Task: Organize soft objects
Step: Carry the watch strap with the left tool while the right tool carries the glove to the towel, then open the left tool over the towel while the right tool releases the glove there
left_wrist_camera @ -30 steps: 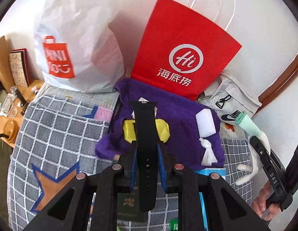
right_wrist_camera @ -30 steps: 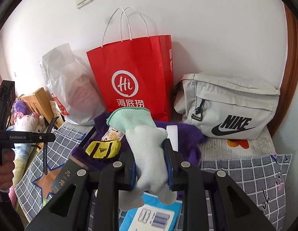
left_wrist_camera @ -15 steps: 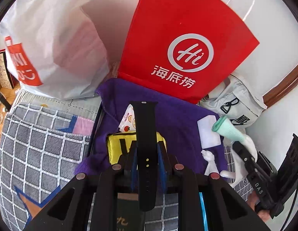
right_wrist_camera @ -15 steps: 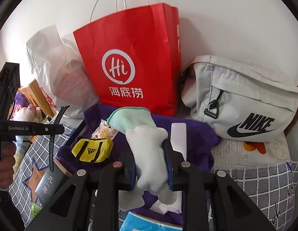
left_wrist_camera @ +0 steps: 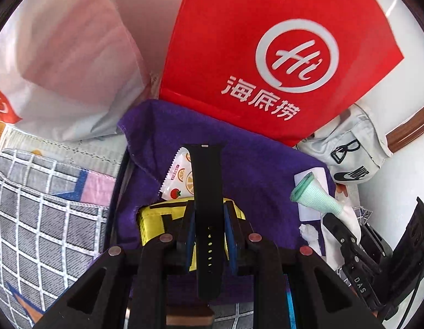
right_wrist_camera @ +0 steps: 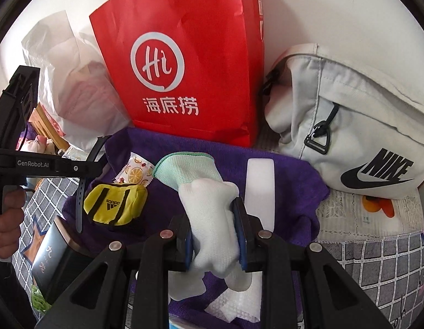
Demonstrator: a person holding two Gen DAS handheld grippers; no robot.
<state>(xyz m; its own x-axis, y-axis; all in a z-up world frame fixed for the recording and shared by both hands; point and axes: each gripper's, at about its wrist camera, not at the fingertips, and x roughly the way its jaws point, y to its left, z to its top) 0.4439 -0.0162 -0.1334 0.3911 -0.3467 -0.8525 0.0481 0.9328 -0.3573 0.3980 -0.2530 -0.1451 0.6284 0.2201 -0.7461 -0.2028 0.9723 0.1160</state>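
Over the purple fleece towel (right_wrist_camera: 280,175), both tongs carried soft goods.
Left tongs (left_wrist_camera: 208,235) pinched a limp black rubber strap (left_wrist_camera: 206,192) mid-length; right tongs (right_wrist_camera: 213,235) squeezed a light, floppy white knit glove (right_wrist_camera: 209,205) at its palm.

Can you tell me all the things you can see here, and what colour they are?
paper bag: 1, red, standing at the wall
plastic bag: 1, white, left of paper bag
sling bag: 1, pale grey, right
towel: 1, purple, spread in the middle
mini duffel: 1, yellow, on towel
snack sachet: 1, white with fruit, on towel
watch strap: 1, black, in left gripper
glove: 1, white with green cuff, in right gripper
hand: 1, holding left gripper
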